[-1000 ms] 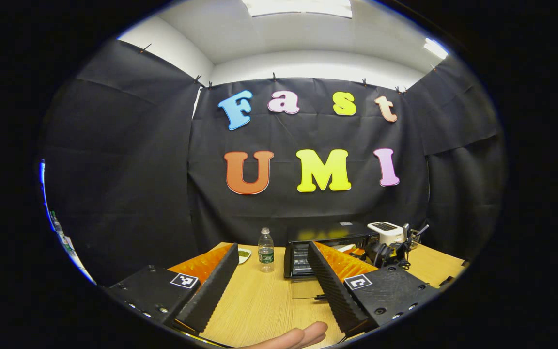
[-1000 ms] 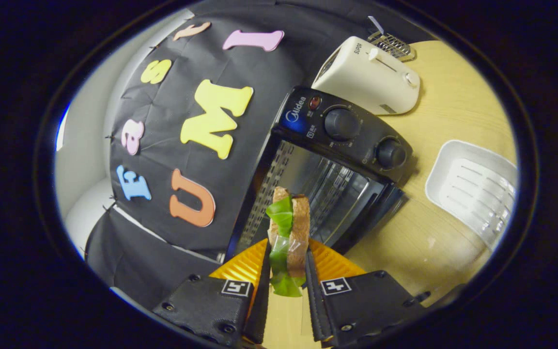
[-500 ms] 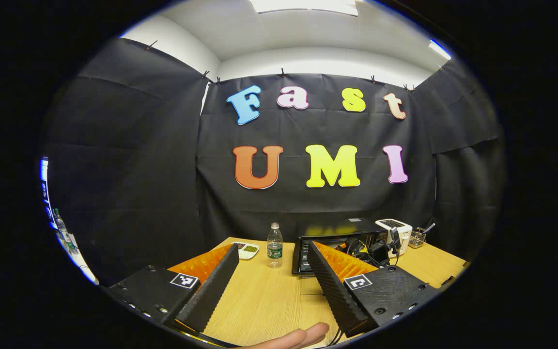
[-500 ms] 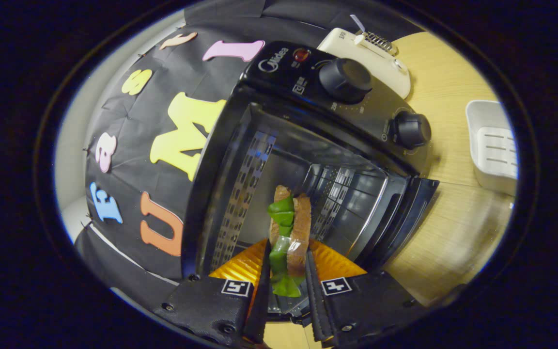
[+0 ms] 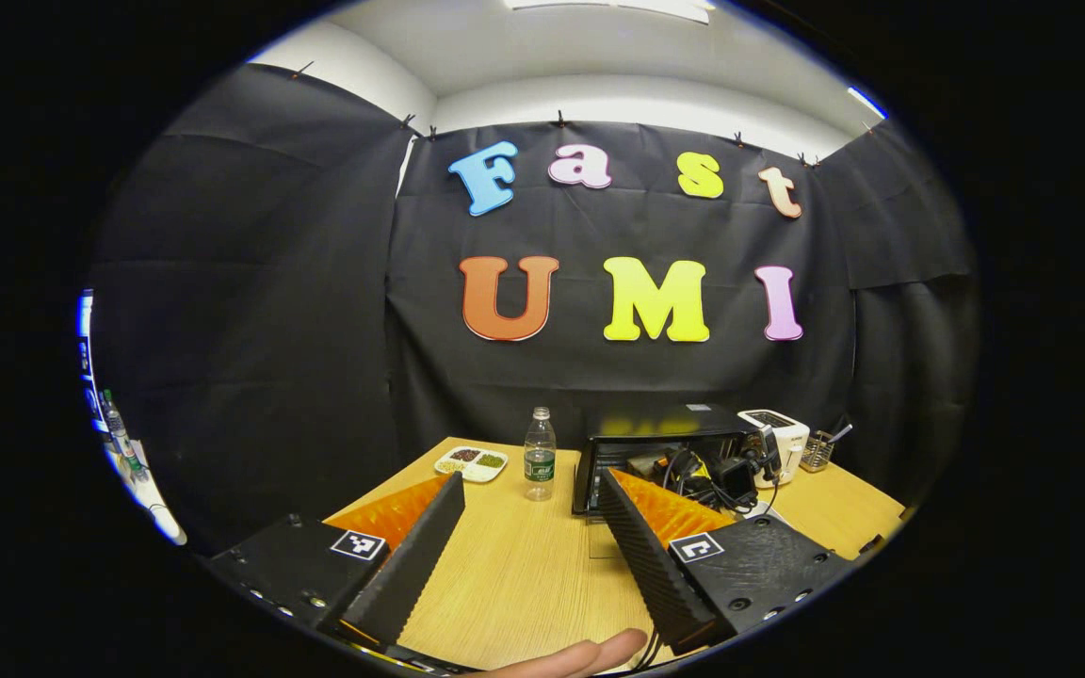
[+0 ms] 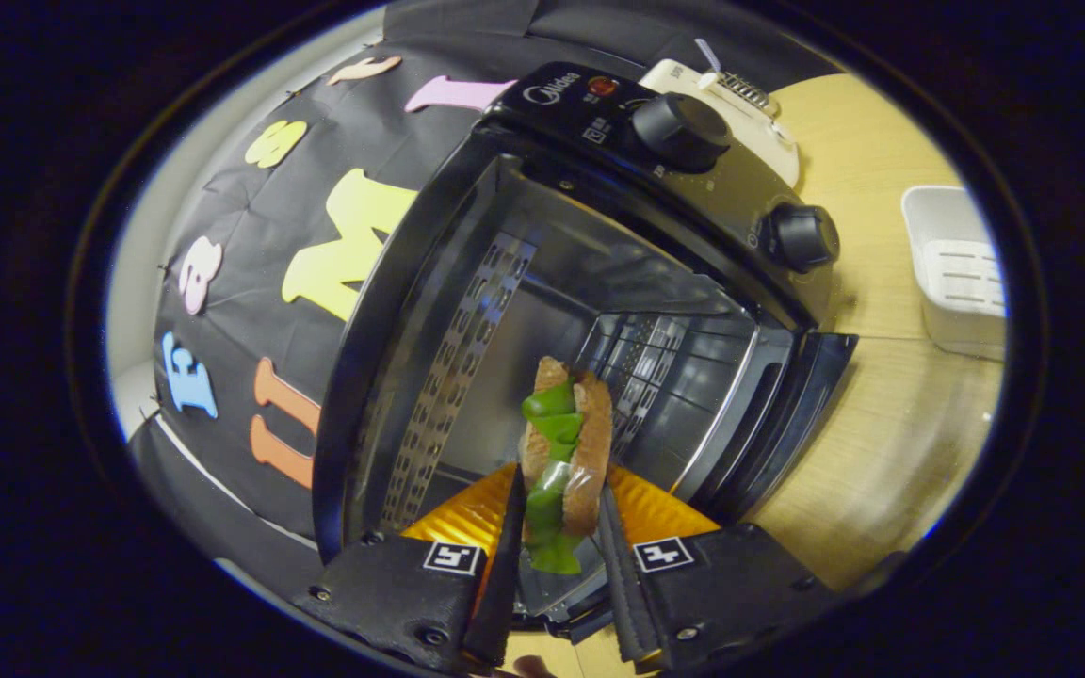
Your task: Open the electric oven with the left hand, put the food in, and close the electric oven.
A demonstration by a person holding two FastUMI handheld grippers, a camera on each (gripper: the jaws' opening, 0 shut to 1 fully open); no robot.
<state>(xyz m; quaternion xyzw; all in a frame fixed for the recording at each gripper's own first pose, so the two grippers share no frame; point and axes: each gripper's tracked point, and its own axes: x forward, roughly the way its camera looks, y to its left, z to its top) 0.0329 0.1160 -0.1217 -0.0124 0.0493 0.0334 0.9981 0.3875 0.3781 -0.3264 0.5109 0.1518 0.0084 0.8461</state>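
A black electric oven (image 6: 599, 273) with two knobs stands with its door down and its metal inside open to the right gripper view, seen rolled sideways. My right gripper (image 6: 557, 513) is shut on a sandwich (image 6: 566, 452) of brown bread and green lettuce, held at the oven's mouth. In the left gripper view the same oven (image 5: 660, 443) sits far off at the back of the wooden table (image 5: 524, 574), with the other gripper and its cables in front of it. My left gripper (image 5: 528, 527) hangs open over the table, nothing between its fingers.
A water bottle (image 5: 540, 454) and a small divided dish (image 5: 471, 462) stand left of the oven. A white toaster (image 5: 781, 432) and a utensil holder (image 5: 817, 452) are to its right. A white tray (image 6: 957, 273) lies on the table beside the oven. A fingertip (image 5: 580, 653) shows at the bottom.
My left gripper has drawn back from the oven, which looks smaller now. The right gripper carried the sandwich from outside the oven to its mouth.
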